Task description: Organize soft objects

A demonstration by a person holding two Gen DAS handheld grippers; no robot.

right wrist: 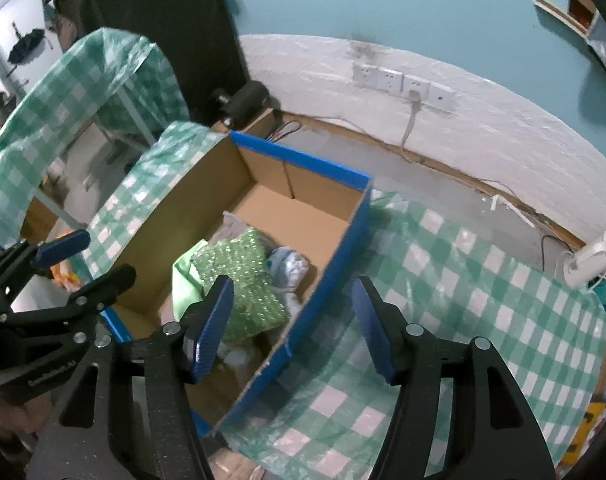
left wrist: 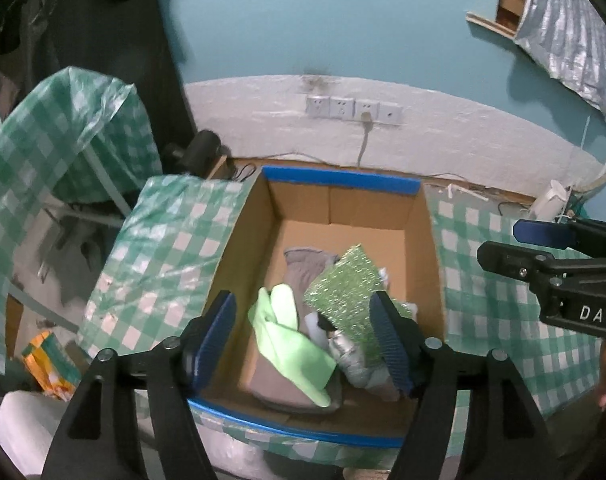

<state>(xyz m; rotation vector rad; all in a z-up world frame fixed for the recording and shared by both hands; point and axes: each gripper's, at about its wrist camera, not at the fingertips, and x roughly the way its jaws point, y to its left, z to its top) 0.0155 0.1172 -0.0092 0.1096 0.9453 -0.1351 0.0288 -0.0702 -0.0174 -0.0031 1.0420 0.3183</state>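
Sponge (left wrist: 345,292) lies in box (left wrist: 339,180) (both tongs gape, empty).

Teal wall (left wrist: 323,20) above white lower band, row of wall sockets (left wrist: 353,110), green-checked tablecloth (right wrist: 443,280), grey floor (right wrist: 443,184)

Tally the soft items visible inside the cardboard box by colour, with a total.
Inside the box:
Green: 2, a light green cloth and a sparkly green sponge pad
Grey: 2, a grey cloth and a silvery-grey bundle
Pale blue: 1, a crumpled cloth
Total: 5
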